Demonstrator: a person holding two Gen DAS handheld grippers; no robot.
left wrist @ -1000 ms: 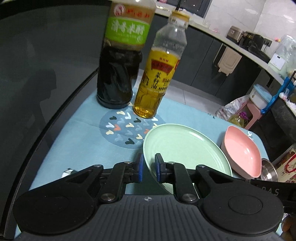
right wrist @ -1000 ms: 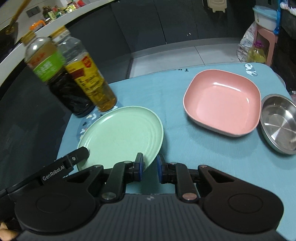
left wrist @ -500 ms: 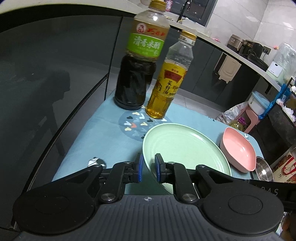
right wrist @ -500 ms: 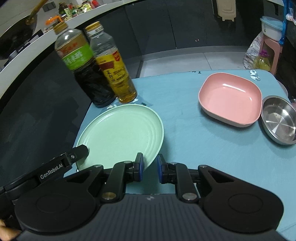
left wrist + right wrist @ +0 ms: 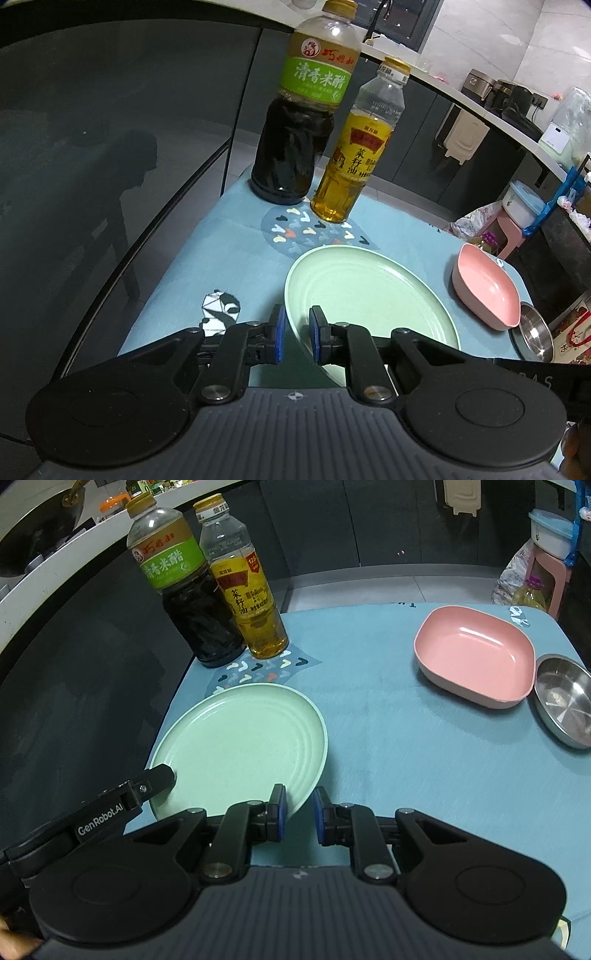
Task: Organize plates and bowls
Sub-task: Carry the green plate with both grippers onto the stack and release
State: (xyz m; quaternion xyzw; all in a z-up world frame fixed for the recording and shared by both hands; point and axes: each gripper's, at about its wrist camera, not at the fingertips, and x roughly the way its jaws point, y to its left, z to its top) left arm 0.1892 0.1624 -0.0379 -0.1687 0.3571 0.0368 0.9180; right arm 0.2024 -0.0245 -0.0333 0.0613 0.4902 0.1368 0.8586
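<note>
A round pale green plate is held over the blue tablecloth by both grippers. My left gripper is shut on the plate's near-left rim, blue pads pinching the edge. My right gripper is shut on the near-right rim of the same plate. One of the left gripper's fingers lies over the plate's left edge in the right wrist view. A pink square bowl sits at the far right, a small steel bowl right beside it.
A dark vinegar bottle and a yellow oil bottle stand at the far left by a patterned round mat. The blue tablecloth lies bare between plate and bowls. A dark glass panel flanks the table's left edge.
Both grippers have drawn back together with the green plate in them; the bottles and the bowls now lie farther off. The grip on the rim is unchanged.
</note>
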